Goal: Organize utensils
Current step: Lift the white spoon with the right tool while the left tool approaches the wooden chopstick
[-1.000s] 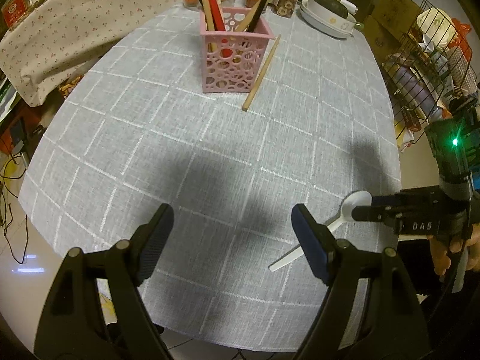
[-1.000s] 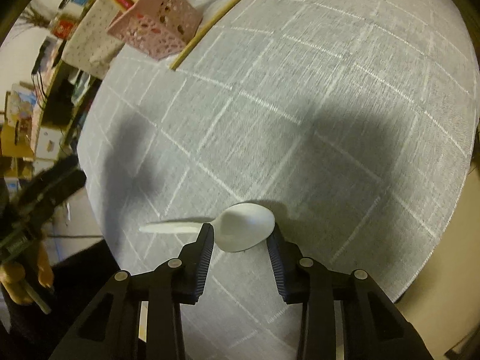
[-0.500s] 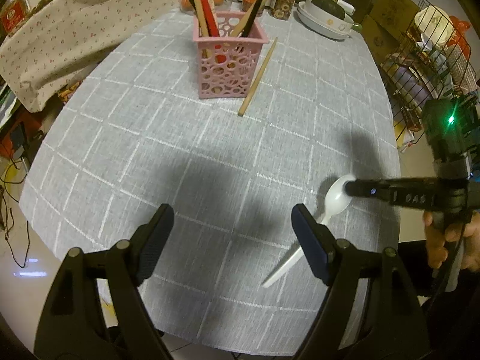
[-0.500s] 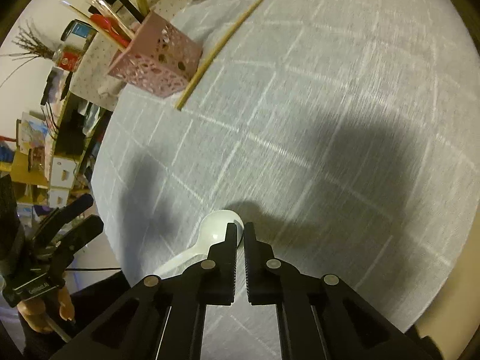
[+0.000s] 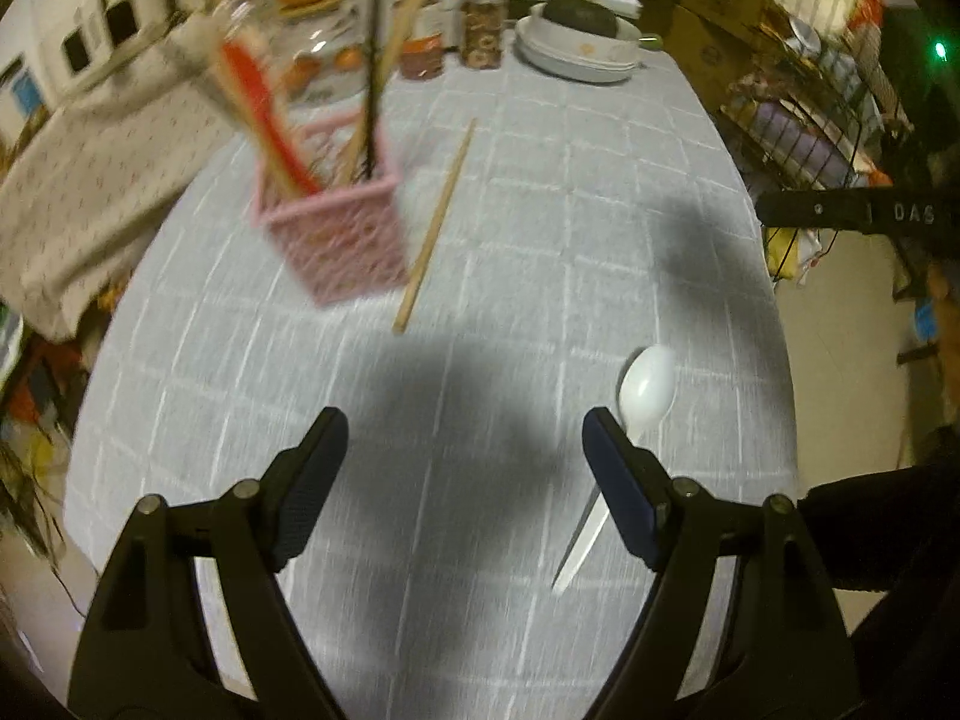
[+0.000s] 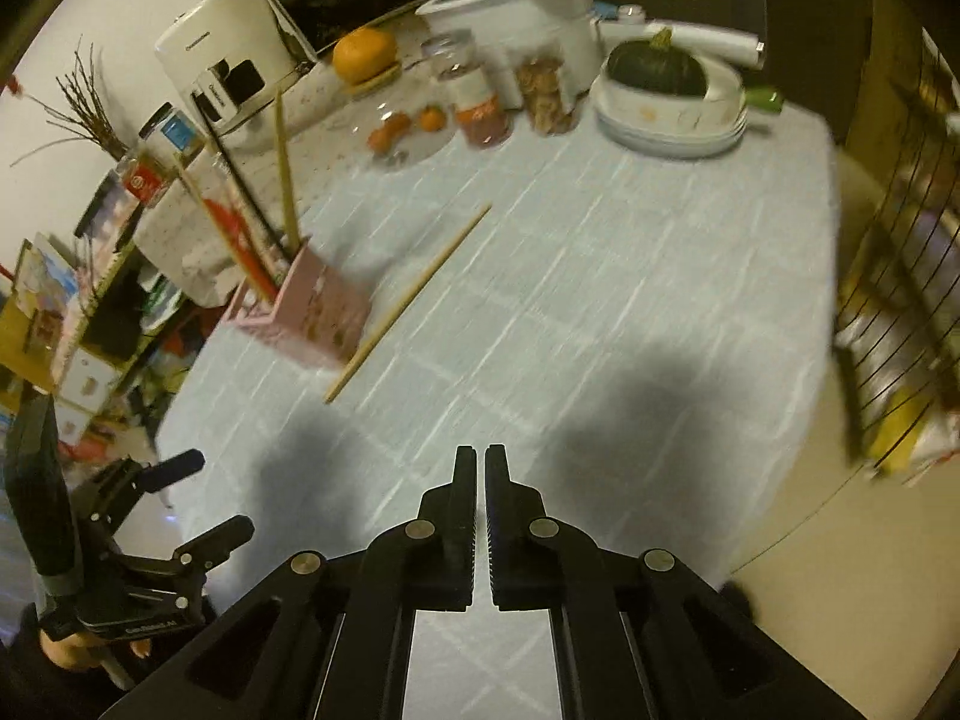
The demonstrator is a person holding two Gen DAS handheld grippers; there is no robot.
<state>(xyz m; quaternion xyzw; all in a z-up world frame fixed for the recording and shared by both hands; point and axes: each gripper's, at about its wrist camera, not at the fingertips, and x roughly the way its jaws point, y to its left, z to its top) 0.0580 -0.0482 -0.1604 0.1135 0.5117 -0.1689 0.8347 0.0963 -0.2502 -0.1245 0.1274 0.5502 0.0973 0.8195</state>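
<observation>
Only the left view shows the white spoon (image 5: pixel 645 387) on the bench (image 5: pixel 540 228); right tongs (image 6: pixel 479 462), now lifted off it, narrow and empty; left tongs (image 5: pixel 462 438) wide.

At the far edge of your bench (image 6: pixel 630 276) you see a green squash (image 6: pixel 654 69) in stacked white dishes (image 6: pixel 672 120), spice jars (image 6: pixel 480 99) and an orange (image 6: pixel 365 54).
</observation>
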